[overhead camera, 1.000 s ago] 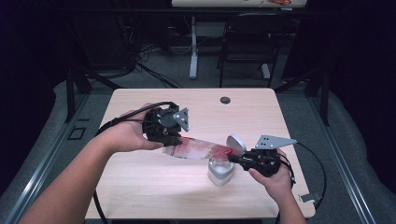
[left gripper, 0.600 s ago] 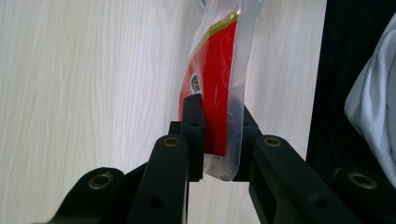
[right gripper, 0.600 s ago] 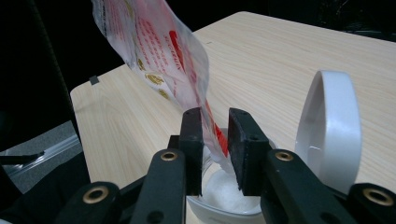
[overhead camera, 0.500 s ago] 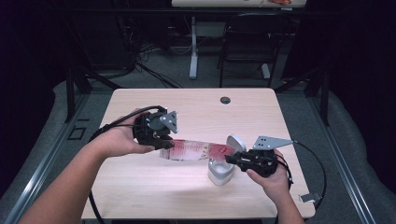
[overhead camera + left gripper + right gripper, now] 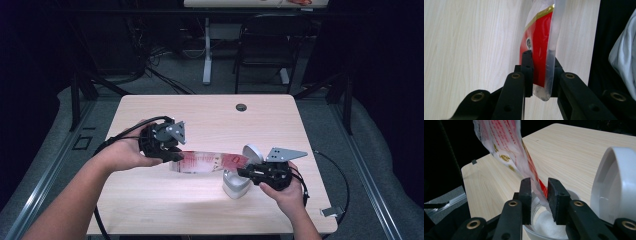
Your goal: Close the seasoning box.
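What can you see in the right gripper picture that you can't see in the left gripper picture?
Right gripper view: the bag's open end held over a white jar with white powder inside, and its flipped-up lid. Left gripper view: the bag's sealed clear bottom edge pinched by the left gripper. Both share the red bag and the wooden table.

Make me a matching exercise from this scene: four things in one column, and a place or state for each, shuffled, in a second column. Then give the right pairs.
Things
1. red and clear bag
2. white container
3. left gripper
4. black round plug

Places or states
A. set in the table top near its far edge
B. stretched between both grippers, above the table
C. shut on the bag's end farther from the container
D. stands open with white powder inside, under the right gripper

Pairs: 1-B, 2-D, 3-C, 4-A
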`<state>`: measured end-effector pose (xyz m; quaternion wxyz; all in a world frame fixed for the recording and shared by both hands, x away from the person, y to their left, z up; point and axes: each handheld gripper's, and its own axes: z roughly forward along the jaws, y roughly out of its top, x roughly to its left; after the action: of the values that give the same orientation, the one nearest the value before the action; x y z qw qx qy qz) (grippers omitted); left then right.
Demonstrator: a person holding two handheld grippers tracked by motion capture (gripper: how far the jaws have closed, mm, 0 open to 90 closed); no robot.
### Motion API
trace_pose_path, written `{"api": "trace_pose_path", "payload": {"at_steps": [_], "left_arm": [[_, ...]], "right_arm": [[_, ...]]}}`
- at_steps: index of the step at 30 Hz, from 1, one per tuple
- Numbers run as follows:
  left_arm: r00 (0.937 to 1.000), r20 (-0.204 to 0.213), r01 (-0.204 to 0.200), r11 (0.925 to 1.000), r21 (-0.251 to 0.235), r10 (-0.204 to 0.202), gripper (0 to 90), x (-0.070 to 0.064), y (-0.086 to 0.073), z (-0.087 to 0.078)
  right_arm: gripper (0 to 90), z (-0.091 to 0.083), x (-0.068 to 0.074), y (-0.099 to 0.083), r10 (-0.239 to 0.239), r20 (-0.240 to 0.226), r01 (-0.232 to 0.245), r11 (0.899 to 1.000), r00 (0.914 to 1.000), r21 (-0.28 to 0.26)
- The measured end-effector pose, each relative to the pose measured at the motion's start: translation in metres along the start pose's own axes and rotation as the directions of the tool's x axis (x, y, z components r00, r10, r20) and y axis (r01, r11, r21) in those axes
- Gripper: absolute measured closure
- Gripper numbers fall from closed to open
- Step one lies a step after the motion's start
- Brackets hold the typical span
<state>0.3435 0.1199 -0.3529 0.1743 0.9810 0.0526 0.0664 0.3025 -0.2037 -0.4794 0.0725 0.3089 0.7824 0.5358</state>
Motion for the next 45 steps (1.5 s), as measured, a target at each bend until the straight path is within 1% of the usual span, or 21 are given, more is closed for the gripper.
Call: {"api": "trace_pose_path", "payload": {"at_steps": [1, 2, 3, 6, 7, 8, 9, 13, 15, 16, 19, 23, 26, 28, 33, 34, 36, 40, 45], "left_arm": [[1.0000, 0.003, 0.001, 1.0000, 0.003, -0.001, 80.3, 0.000, -0.001, 0.001], [0.9999, 0.006, 0.010, 1.0000, 0.001, -0.010, 80.3, 0.000, -0.003, 0.002], [1.0000, 0.004, 0.004, 1.0000, -0.001, -0.004, 80.3, 0.000, -0.004, 0.002], [0.9998, 0.008, 0.016, 0.9999, 0.001, -0.016, 80.2, 0.001, -0.008, 0.005], [0.9999, 0.007, 0.013, 0.9999, 0.002, -0.013, 80.1, 0.001, -0.009, 0.006], [0.9998, 0.006, 0.020, 0.9998, 0.000, -0.020, 80.1, 0.001, -0.010, 0.007], [0.9999, 0.005, 0.015, 0.9999, 0.001, -0.015, 80.0, 0.001, -0.011, 0.007], [0.9996, 0.008, 0.028, 0.9996, -0.009, -0.028, 79.9, -0.001, -0.018, 0.012], [0.9991, 0.011, 0.042, 0.9990, -0.017, -0.042, 79.9, -0.001, -0.023, 0.016], [0.9992, 0.010, 0.039, 0.9991, -0.016, -0.039, 79.9, 0.000, -0.024, 0.016], [0.9982, 0.014, 0.058, 0.9978, -0.032, -0.058, 79.7, -0.001, -0.029, 0.020], [0.9978, 0.016, 0.065, 0.9973, -0.036, -0.064, 79.7, -0.001, -0.034, 0.023], [0.9974, 0.012, 0.072, 0.9965, -0.041, -0.072, 79.8, -0.001, -0.036, 0.024], [0.9977, 0.009, 0.068, 0.9970, -0.037, -0.068, 79.8, -0.001, -0.036, 0.024], [0.9974, 0.000, 0.072, 0.9965, -0.042, -0.072, 79.7, -0.003, -0.038, 0.024], [0.9976, 0.001, 0.069, 0.9966, -0.045, -0.069, 79.8, -0.003, -0.040, 0.024], [0.9969, 0.006, 0.079, 0.9957, -0.049, -0.079, 79.9, -0.003, -0.042, 0.025], [0.9963, -0.009, 0.085, 0.9948, -0.057, -0.086, 80.0, -0.002, -0.047, 0.024], [0.9956, -0.011, 0.092, 0.9939, -0.060, -0.093, 80.0, -0.001, -0.052, 0.025]], "right_arm": [[73.5, 0.001, 0.000, 0.000, 0.003, 0.000, -0.003, 1.000, 1.0000, -0.004], [73.6, 0.001, 0.000, 0.000, 0.002, -0.003, -0.002, 1.000, 1.0000, -0.001], [73.7, 0.001, 0.000, -0.001, 0.003, -0.001, -0.003, 1.000, 1.0000, -0.002], [74.5, 0.001, -0.001, -0.001, 0.004, 0.003, -0.004, 1.000, 1.0000, -0.001], [75.2, 0.002, -0.001, -0.001, 0.002, 0.008, -0.002, 1.000, 1.0000, 0.005], [75.9, 0.003, -0.001, -0.001, 0.005, 0.007, -0.005, 1.000, 1.0000, 0.002], [76.6, 0.003, 0.000, -0.001, 0.002, 0.008, -0.002, 1.000, 1.0000, 0.001], [79.2, 0.003, 0.002, 0.000, -0.017, 0.015, 0.017, 1.000, 0.9997, -0.001], [80.7, 0.003, 0.003, 0.000, -0.027, 0.016, 0.027, 1.000, 0.9995, -0.006], [81.7, 0.003, 0.004, 0.000, -0.034, 0.019, 0.034, 0.999, 0.9992, -0.006], [84.5, 0.003, 0.007, 0.002, -0.050, 0.019, 0.050, 0.999, 0.9985, -0.005], [88.2, 0.004, 0.011, 0.003, -0.069, 0.023, 0.069, 0.998, 0.9974, -0.005], [88.8, 0.005, 0.013, 0.003, -0.078, 0.027, 0.078, 0.997, 0.9966, -0.006], [89.2, 0.005, 0.014, 0.004, -0.083, 0.030, 0.083, 0.996, 0.9961, -0.006], [89.7, 0.005, 0.017, 0.007, -0.112, 0.044, 0.111, 0.994, 0.9928, 0.008], [89.8, 0.005, 0.018, 0.007, -0.111, 0.041, 0.111, 0.994, 0.9930, 0.005], [90.0, 0.005, 0.019, 0.008, -0.115, 0.041, 0.115, 0.993, 0.9925, 0.004], [90.0, 0.005, 0.022, 0.014, -0.127, 0.035, 0.126, 0.992, 0.9913, 0.008], [90.0, 0.007, 0.024, 0.021, -0.142, 0.036, 0.141, 0.990, 0.9892, 0.019]]}}
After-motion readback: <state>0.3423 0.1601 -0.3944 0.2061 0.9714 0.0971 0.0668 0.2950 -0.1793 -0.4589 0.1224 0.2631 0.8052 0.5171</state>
